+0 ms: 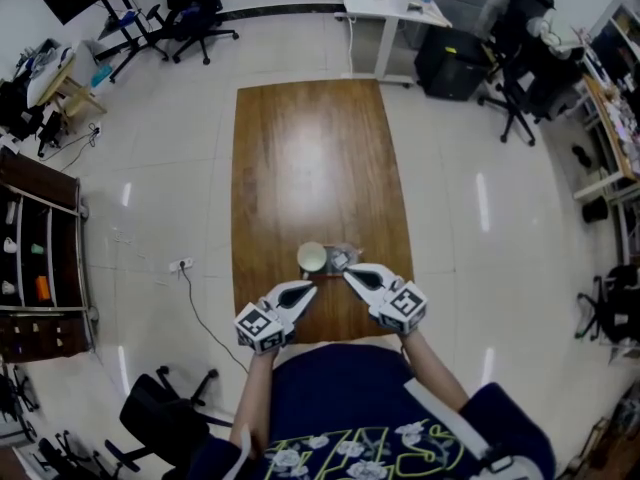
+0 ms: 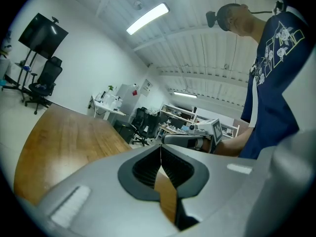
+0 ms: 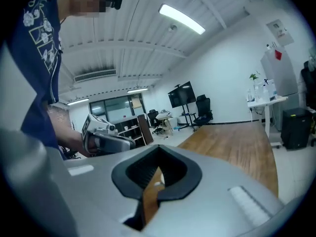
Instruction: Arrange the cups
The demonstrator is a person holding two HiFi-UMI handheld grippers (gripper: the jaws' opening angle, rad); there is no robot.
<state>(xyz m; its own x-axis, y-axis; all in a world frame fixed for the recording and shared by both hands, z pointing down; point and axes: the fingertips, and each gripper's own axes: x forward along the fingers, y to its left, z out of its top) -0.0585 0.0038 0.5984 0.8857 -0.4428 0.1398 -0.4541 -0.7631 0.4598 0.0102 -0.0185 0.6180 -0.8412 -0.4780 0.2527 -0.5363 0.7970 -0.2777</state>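
Note:
A pale cup (image 1: 311, 258) stands upright near the front end of the long wooden table (image 1: 310, 158). A clear cup (image 1: 343, 258) sits right beside it on its right; whether they touch I cannot tell. My left gripper (image 1: 308, 288) hovers just in front and left of the cups, jaws shut, nothing in them. My right gripper (image 1: 349, 274) is in front and right of the clear cup, jaws also shut and empty. Both tips point inward toward each other. In the left gripper view the jaws (image 2: 160, 147) meet, and in the right gripper view they (image 3: 158, 168) meet too.
A white desk (image 1: 385, 8) and black office chairs (image 1: 515, 88) stand beyond the table's far end. A dark shelf unit (image 1: 40, 258) is at the left. A power strip with cable (image 1: 182, 265) lies on the floor left of the table. A black chair (image 1: 160, 418) is near my left side.

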